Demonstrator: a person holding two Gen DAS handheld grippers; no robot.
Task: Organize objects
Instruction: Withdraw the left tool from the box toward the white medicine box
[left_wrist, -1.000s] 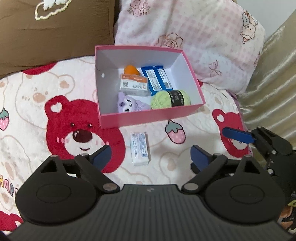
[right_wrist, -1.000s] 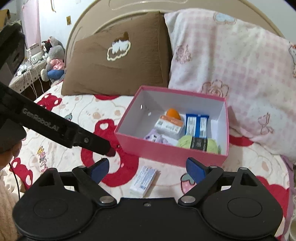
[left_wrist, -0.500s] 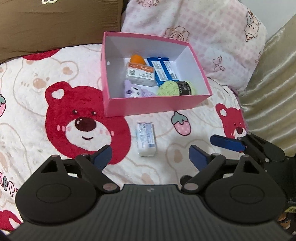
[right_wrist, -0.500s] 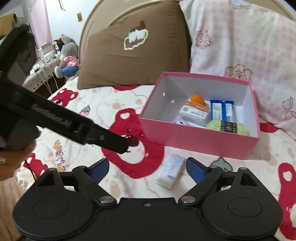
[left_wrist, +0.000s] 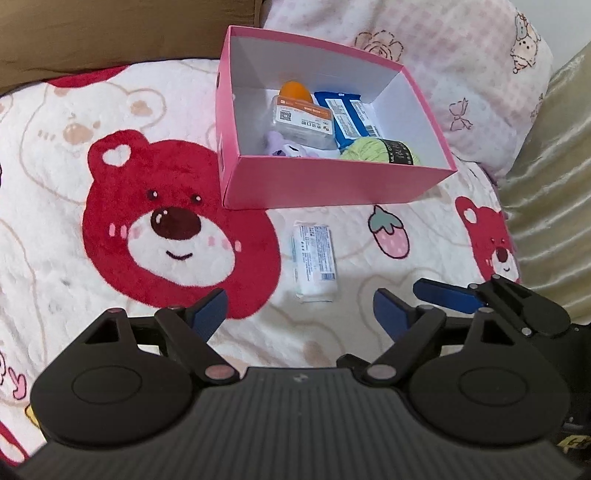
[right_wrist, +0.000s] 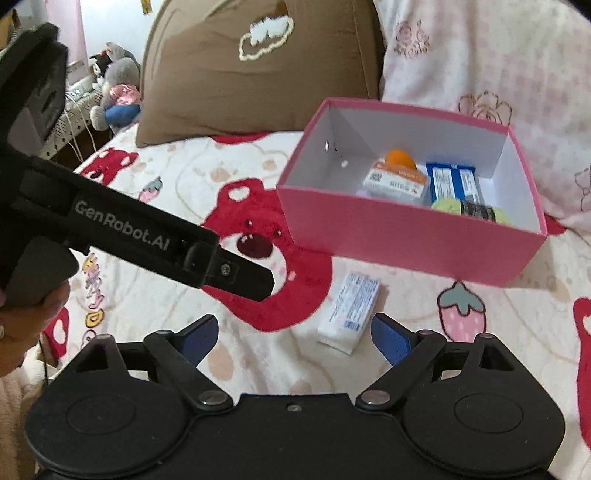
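Observation:
A small white packet (left_wrist: 314, 262) (right_wrist: 351, 312) lies flat on the bear-print blanket, just in front of the pink box (left_wrist: 332, 184) (right_wrist: 406, 240). The box holds an orange ball (left_wrist: 293, 90), a clear labelled case (left_wrist: 303, 120), blue packets (left_wrist: 349, 112), green yarn (left_wrist: 376, 153) and a purple plush toy (left_wrist: 284, 146). My left gripper (left_wrist: 299, 312) hovers low over the blanket with its jaws closing. The packet lies just ahead of the tips, and nothing is between them. My right gripper (right_wrist: 295, 332) is open and empty, with the packet near its right finger.
A brown pillow (right_wrist: 251, 74) and a pink checked pillow (right_wrist: 498, 55) stand behind the box. Beige fabric (left_wrist: 554, 184) rises along the right. The left gripper's body (right_wrist: 129, 229) crosses the right wrist view, with a hand (right_wrist: 26, 314) holding it. Plush toys (right_wrist: 118, 88) sit off the bed.
Both grippers have sunk toward the blanket and come closer to the white packet, which now looks larger. The left jaws stand a little narrower. The box and its contents have not moved.

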